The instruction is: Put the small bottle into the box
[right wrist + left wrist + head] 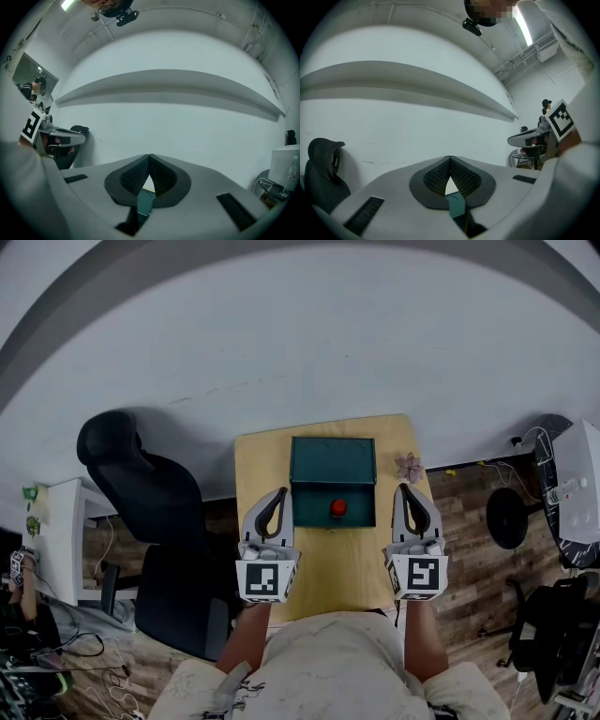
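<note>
Both claws rest level over the table [328,568], near its front edge. The left claw [280,491] is pressed together, tips meeting on nothing, and so is the right claw [404,487]. The green box [333,460] lies ahead of and between them, each tip just beside one of its near corners. A small red thing [337,508], probably the bottle, shows within the box's outline. Whether it sits inside or on top cannot be told. A small pale thing [409,466] lies just ahead of the right tip. If the bottle still needs placing, spread one claw fully before reaching. Pinch the body squarely, and keep the other claw clear of the box walls.
</note>
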Demonstrator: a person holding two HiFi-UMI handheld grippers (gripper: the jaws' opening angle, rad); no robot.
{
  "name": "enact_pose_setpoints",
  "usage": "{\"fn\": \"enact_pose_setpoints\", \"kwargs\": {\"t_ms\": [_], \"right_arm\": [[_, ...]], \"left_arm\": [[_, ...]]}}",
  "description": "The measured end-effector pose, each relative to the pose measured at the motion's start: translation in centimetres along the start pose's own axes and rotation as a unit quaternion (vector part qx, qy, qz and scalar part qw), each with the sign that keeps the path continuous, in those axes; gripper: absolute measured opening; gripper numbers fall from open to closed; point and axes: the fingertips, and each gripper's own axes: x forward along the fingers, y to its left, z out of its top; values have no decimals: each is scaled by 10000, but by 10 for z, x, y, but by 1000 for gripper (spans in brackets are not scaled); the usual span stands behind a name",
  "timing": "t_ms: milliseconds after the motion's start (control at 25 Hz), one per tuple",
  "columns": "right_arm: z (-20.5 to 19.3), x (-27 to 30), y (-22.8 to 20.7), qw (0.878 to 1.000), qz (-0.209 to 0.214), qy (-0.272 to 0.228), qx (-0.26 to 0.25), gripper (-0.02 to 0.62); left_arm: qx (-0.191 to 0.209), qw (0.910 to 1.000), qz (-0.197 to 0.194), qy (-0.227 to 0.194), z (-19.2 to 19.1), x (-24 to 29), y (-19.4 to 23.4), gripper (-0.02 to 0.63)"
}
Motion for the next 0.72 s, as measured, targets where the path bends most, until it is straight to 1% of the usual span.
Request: {"fn": "enact_pose_setpoints", "kwargs": {"t_ms": [720], "right_arm": [[2,-7,-3,10000,-29,-8,-26,16]], "left_arm": [[27,10000,-7,-20,2,-5,-6,8]]}}
